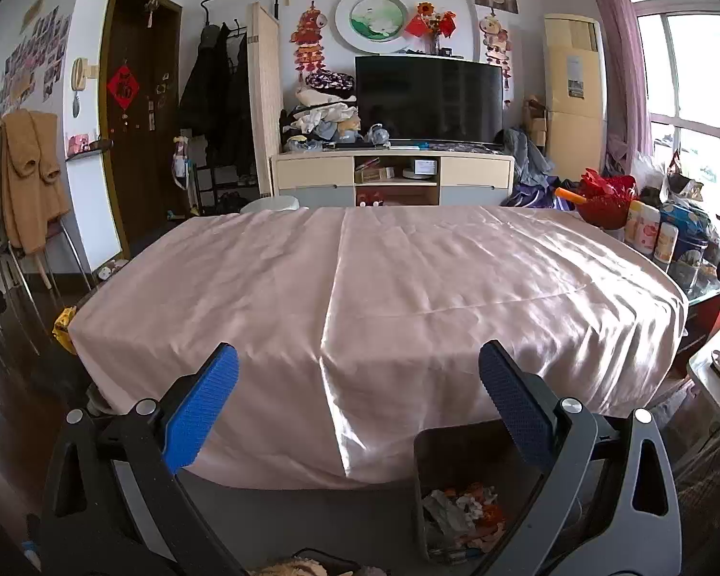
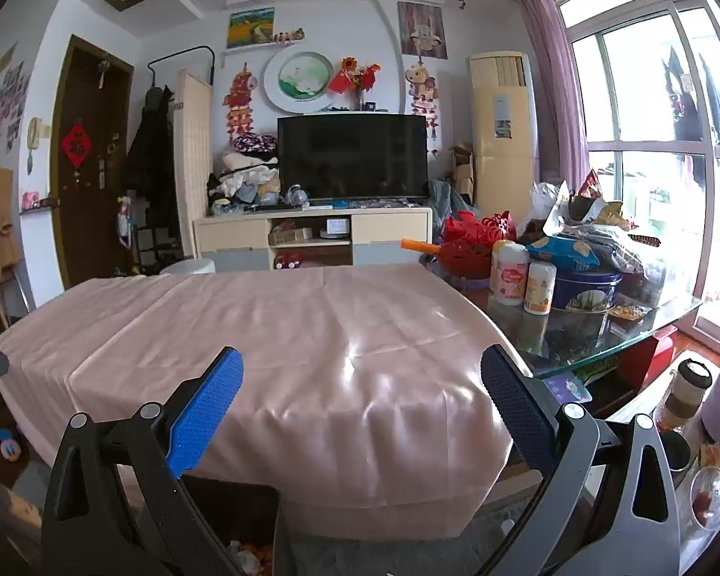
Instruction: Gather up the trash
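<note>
Trash [image 1: 465,511] is seen heaped in a dark bin [image 1: 425,461] on the floor below the pink-draped table [image 1: 379,278], so collection is judged nearly finished. Left gripper [image 1: 357,367] and right gripper [image 2: 360,369] are held wide, empty. Bin's lower edge is cut off.

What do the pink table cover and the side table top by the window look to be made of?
Pink table cover: probably satin-like fabric or thin plastic sheeting, glossy; it shows bright sheen, fold creases and drapes over the edge. Side table top: apparently clear glass; its edge looks greenish and items beneath show through.
</note>
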### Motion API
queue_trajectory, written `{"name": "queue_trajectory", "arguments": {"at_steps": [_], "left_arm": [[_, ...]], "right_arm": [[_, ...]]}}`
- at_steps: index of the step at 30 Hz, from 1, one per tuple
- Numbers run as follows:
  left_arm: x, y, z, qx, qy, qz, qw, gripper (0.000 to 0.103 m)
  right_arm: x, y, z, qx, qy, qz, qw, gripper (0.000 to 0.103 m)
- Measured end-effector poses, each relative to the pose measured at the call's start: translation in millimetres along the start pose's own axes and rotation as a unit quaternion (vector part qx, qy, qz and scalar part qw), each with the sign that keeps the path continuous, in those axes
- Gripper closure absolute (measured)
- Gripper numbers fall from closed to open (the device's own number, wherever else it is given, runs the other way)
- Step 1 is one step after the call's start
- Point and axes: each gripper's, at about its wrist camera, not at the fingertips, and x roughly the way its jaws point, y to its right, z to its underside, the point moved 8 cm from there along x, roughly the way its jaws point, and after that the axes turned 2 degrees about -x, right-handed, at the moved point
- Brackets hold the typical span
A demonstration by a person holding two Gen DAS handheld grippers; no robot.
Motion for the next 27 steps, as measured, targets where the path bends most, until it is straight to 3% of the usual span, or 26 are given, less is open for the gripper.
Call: {"name": "queue_trajectory", "arguments": {"at_steps": [27], "left_arm": [[0.4, -4.1, 0.0, -0.002, -0.001, -0.001, 1.0000, 0.008]], "right_arm": [[2.5, -0.7, 3.8, -0.002, -0.006, 0.002, 1.000, 0.003]]}}
